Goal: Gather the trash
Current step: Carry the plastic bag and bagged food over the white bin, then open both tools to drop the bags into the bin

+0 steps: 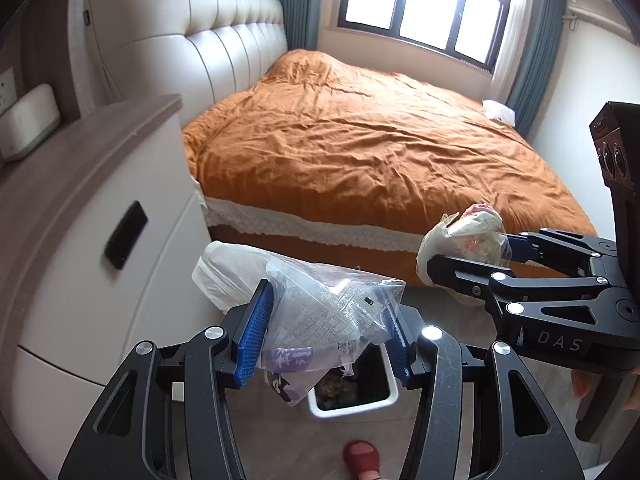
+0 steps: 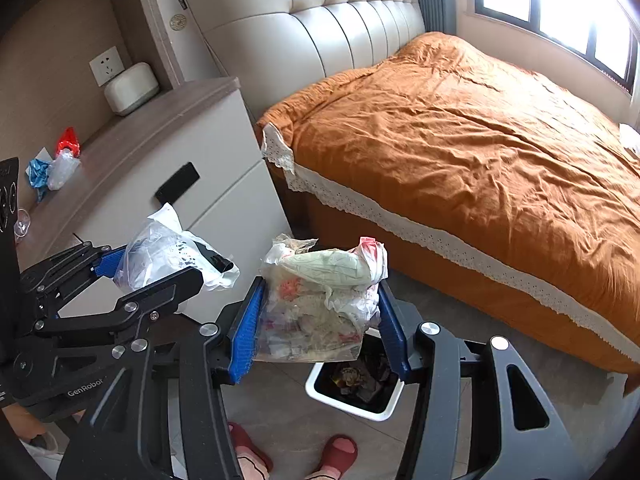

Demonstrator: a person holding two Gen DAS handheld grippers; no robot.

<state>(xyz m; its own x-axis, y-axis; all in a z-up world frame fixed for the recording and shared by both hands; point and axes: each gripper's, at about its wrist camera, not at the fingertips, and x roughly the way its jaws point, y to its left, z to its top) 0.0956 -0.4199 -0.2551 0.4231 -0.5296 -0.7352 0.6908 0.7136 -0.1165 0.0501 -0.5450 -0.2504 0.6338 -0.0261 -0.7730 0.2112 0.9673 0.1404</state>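
Trash in both grippers here, each held up over the floor beside the bed (image 1: 380, 148). The left gripper (image 1: 326, 334) has its jaws closed in on a clear plastic wrapper (image 1: 320, 320) with printed text and a purple patch low down; the blue pads (image 1: 254, 340) press it from both sides, and the wrapper bulges up and out between them. From the right wrist view the same gripper (image 2: 160, 268) shows side-on, the crumpled clear plastic (image 2: 168, 252) sticking out past its fingertips, in front of the white nightstand (image 2: 224, 200).

The right gripper (image 2: 318, 328) grips a stuffed clear bag (image 2: 320, 312) full of crumpled paper and scraps, pale green and white on top with a bit of red at the upper right corner. Its jaws stand partly open, as wide as the bag, with the pads (image 2: 246, 332) pressed against its sides. In the left wrist view that gripper (image 1: 468, 260) comes in from the right, the bag (image 1: 464, 240) bunched at its tips in front of the orange bedspread.

Below both loads sits the trash bin (image 2: 316, 386), white rim, dark inside, with some rubbish already in the bottom. In the left wrist view the bin (image 1: 388, 396) lies just under the hanging wrapper.

More scraps lie on the nightstand top: red, blue and clear wrappers (image 2: 56, 164), well apart from the grippers. Red slippers (image 2: 338, 454) stand at the bottom edge, near the bin
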